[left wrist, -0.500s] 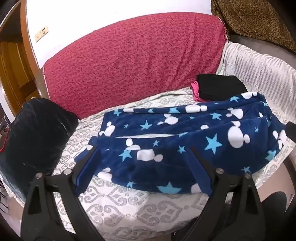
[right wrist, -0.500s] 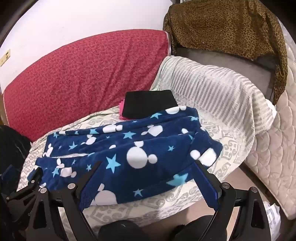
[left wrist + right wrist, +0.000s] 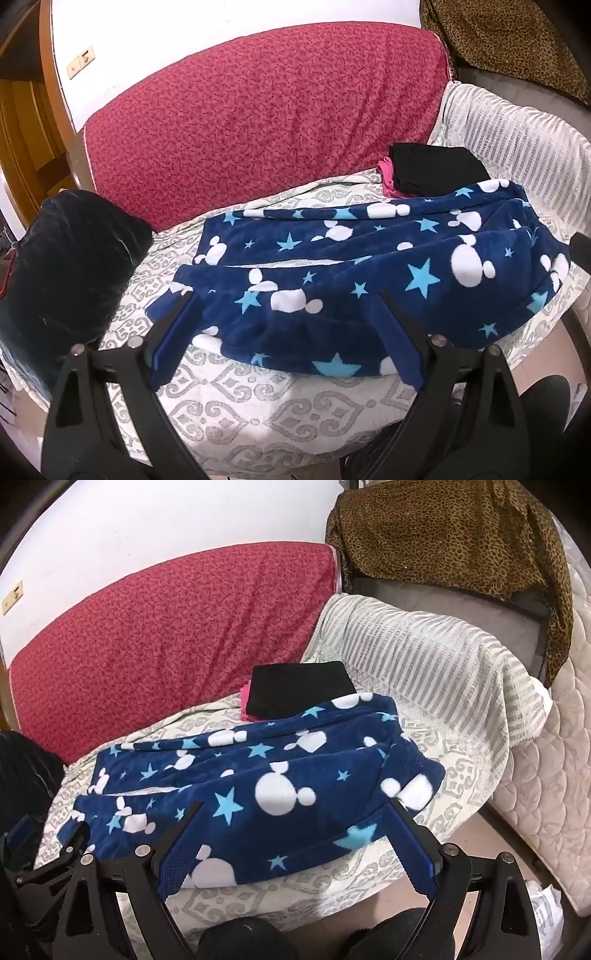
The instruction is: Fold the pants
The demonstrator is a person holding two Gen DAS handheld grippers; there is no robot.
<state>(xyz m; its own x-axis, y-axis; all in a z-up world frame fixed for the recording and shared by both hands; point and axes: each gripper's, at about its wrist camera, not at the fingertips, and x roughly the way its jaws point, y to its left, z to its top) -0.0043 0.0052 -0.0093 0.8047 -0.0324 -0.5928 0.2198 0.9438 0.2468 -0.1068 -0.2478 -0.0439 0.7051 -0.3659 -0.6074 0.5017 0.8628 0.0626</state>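
Navy fleece pants with white mouse heads and blue stars lie spread sideways on the patterned white bedcover; they also show in the right wrist view. One leg lies folded over the other. My left gripper is open and empty, its fingers astride the near hem at the leg end. My right gripper is open and empty, over the near edge toward the waist end. The left gripper's body shows at the right view's left edge.
A folded black garment sits on a pink one behind the pants. A red-covered backrest stands at the rear, a dark cushion at the left, a striped throw and quilted mattress at the right.
Both views have shifted very slightly; the pants and both open grippers stand much as before.
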